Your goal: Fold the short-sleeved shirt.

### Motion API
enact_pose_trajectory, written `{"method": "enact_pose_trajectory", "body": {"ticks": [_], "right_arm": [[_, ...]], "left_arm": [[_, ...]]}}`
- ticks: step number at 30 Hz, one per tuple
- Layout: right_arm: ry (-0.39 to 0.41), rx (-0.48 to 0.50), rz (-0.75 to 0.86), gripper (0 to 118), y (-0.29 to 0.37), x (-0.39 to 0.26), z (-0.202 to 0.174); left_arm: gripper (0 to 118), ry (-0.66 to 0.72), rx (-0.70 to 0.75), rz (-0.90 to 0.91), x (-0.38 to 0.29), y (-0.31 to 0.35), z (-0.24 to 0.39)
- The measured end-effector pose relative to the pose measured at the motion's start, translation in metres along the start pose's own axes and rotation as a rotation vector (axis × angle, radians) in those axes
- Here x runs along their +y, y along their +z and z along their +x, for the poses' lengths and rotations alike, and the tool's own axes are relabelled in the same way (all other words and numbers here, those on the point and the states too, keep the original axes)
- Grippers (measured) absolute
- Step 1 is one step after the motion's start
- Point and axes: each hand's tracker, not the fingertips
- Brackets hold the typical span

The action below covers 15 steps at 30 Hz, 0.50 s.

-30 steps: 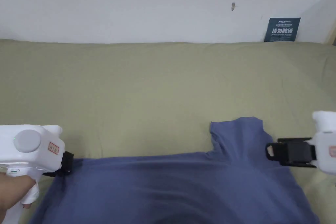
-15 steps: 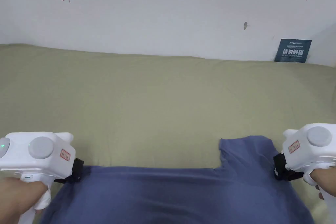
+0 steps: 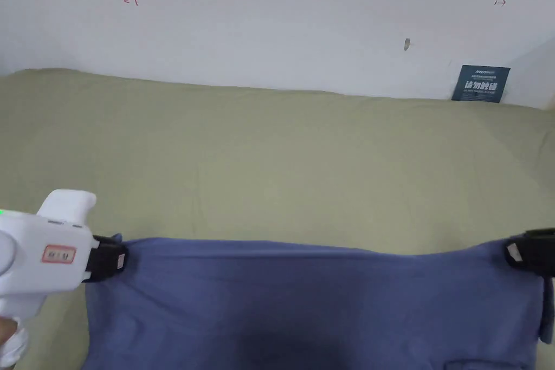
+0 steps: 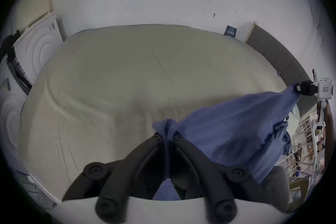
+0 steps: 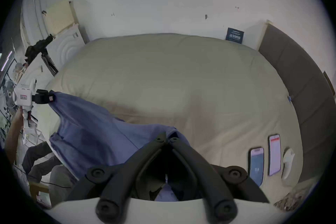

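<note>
Olive-green bedsheet point(image 3: 282, 170) under a plain white wall, cloth matte with shallow creases. Blue short-sleeved shirt point(image 3: 303, 300) hangs stretched above the sheet's near edge. Left gripper point(image 4: 166, 138) has jaws clamped on one top corner, fabric bunched between them. Right gripper point(image 5: 167, 138) has jaws closed on the opposite corner. Top edge pulled taut, likely to flatten the thin, soft knit before laying it down.

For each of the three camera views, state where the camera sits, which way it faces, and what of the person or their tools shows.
Head view: above, facing the wall across the bed; left gripper and right gripper hold the shirt.
Left gripper view: behind its jaws, facing the bed; jaws pinch shirt.
Right gripper view: likewise; a forearm shows.
All share the shirt.
</note>
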Motion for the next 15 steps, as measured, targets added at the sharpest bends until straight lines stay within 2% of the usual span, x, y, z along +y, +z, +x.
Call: {"method": "enact_pose_trajectory", "body": {"ticks": [2, 5, 11, 15], "right_arm": [[-0.015, -0.005, 0.012, 0, 0.018, -0.031, -0.002], [-0.082, 0.031, -0.005, 0, 0.030, -0.084, -0.001], [-0.174, 0.008, -0.153, 0, 0.017, -0.174, -0.004], [-0.148, -0.026, -0.173, 0, 0.002, -0.202, -0.004]], "left_arm": [[7, 0.003, -0.024, 0.005, -0.030, 0.016, -0.001], [7, -0.003, -0.030, -0.005, -0.078, 0.026, 0.002], [7, 0.079, -0.064, -0.118, -0.160, 0.026, -0.001], [7, 0.109, -0.039, -0.146, -0.193, 0.011, -0.016]]}}
